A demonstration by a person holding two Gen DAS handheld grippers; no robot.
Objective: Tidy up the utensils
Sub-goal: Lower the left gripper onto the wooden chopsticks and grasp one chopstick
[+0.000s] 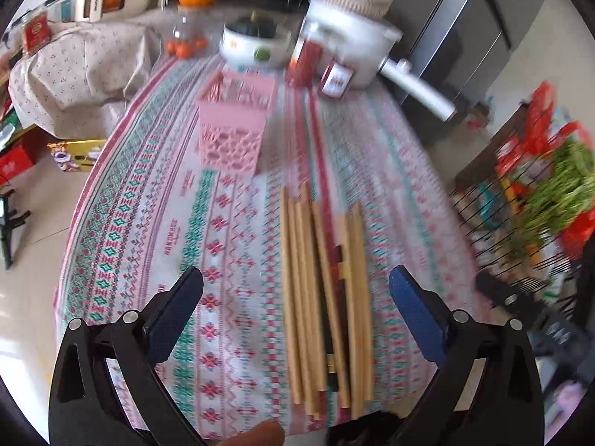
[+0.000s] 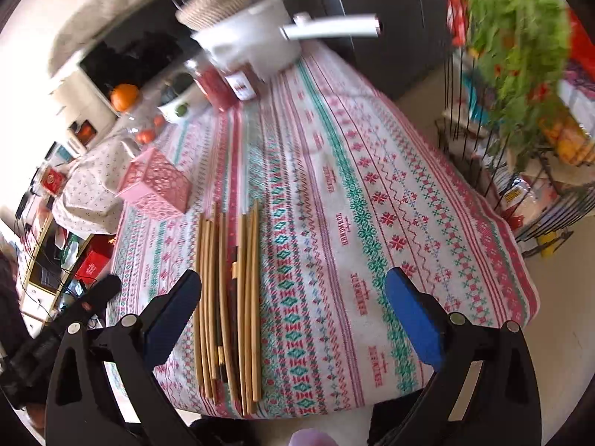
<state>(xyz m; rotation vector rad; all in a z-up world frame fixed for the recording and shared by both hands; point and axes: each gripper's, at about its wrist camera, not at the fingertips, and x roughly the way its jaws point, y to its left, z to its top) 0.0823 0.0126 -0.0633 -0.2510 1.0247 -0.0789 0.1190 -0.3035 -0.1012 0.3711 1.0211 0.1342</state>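
A bundle of wooden chopsticks lies lengthwise on the patterned tablecloth near the front edge; it also shows in the right wrist view. A pink perforated holder stands behind it, with some sticks inside; in the right wrist view the holder is at the left. My left gripper is open above the bundle, straddling it. My right gripper is open and empty, with the bundle beside its left finger.
A white pot with a long handle, red jars, a white bowl and oranges stand at the table's far end. A wire rack with greens is right of the table. A covered box is at the left.
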